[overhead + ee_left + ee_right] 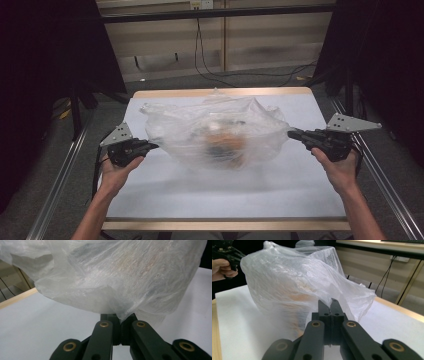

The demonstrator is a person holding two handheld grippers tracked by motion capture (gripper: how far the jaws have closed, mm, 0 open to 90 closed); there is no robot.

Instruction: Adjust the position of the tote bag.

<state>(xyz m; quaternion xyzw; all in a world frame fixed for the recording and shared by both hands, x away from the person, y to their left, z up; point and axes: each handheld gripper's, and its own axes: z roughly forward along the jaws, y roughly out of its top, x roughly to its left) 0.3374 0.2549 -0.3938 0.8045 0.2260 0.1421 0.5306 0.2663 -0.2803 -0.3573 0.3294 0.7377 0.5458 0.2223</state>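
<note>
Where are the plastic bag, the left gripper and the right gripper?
plastic bag (220, 131): high view, middle of the film.
left gripper (154, 146): high view, jaw tips pinching the bag's left edge.
right gripper (291, 133): high view, jaw tips pinching its right edge.

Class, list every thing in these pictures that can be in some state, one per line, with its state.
Clear crinkled plastic bag: stretched between both claws, blurred orange and dark contents inside.
Left claw: shut on the bag's edge.
Right claw: shut on the bag's opposite edge.
White-topped table: bag over its middle.
</note>
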